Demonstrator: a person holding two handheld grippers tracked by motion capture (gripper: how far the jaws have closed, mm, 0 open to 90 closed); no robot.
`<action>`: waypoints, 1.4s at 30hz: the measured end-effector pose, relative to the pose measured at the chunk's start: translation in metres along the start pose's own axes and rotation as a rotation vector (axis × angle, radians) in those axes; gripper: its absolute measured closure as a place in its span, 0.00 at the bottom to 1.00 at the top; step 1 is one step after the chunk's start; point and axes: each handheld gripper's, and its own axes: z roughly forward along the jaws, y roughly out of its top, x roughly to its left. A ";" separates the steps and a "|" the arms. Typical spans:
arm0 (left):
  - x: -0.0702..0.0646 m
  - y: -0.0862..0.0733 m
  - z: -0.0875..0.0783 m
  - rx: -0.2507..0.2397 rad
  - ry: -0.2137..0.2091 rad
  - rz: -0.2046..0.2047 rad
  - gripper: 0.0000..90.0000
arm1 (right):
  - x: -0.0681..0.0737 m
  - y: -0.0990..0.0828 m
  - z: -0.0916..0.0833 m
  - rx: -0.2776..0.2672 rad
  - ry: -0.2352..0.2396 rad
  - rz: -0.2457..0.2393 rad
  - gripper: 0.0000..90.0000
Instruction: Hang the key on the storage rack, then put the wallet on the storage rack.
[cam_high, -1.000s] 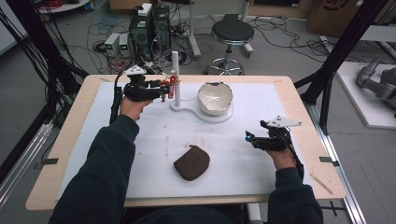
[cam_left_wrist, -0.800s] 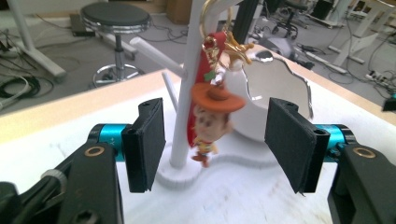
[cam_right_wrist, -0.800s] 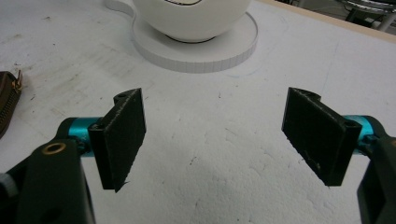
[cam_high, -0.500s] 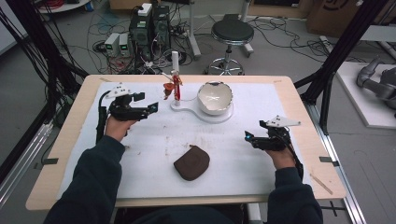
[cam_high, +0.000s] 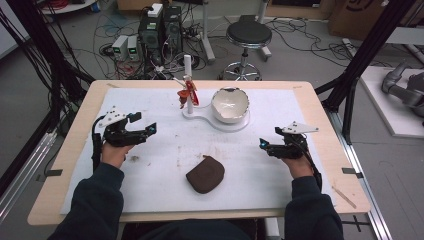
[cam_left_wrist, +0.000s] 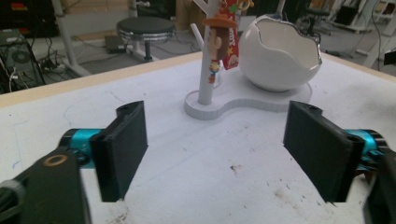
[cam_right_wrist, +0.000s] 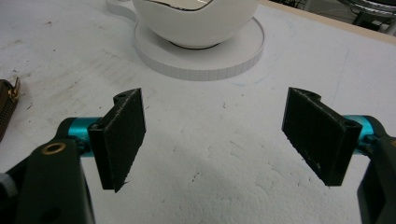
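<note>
A white stand (cam_high: 187, 65) rises from a flat white base (cam_high: 200, 114) at the back middle of the mat. A red cowboy keychain (cam_high: 189, 93) hangs on its post. A white eggshell-shaped bowl (cam_high: 230, 104) sits on the same base. My left gripper (cam_high: 147, 129) is open and empty, left of the stand and well apart from it. In the left gripper view the keychain (cam_left_wrist: 219, 37) and the bowl (cam_left_wrist: 280, 56) lie ahead of the open left gripper (cam_left_wrist: 219, 154). My right gripper (cam_high: 264, 145) is open and empty at the right. The right gripper (cam_right_wrist: 219, 140) faces the bowl (cam_right_wrist: 196, 21).
A brown pouch (cam_high: 205, 174) lies on the white mat (cam_high: 150, 185) near the front middle; its corner (cam_right_wrist: 5, 107) shows in the right gripper view. Past the table's far edge are a stool (cam_high: 248, 35), computer boxes (cam_high: 159, 30) and cables. Black frame posts (cam_high: 367, 55) flank the table.
My left gripper has drawn back from the stand, leftward and toward the person, with its jaws open. The keychain stays hanging on the post. The right gripper has not moved.
</note>
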 end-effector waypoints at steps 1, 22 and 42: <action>0.001 -0.002 0.001 0.011 0.001 -0.006 0.27 | 0.000 0.000 0.000 0.002 0.000 -0.002 0.24; -0.004 -0.013 0.016 0.079 -0.094 -0.083 0.19 | 0.011 0.000 -0.001 0.028 0.043 -0.001 0.24; -0.021 -0.015 0.022 0.102 -0.126 -0.013 0.22 | 0.073 0.012 0.036 0.085 0.344 -0.067 0.29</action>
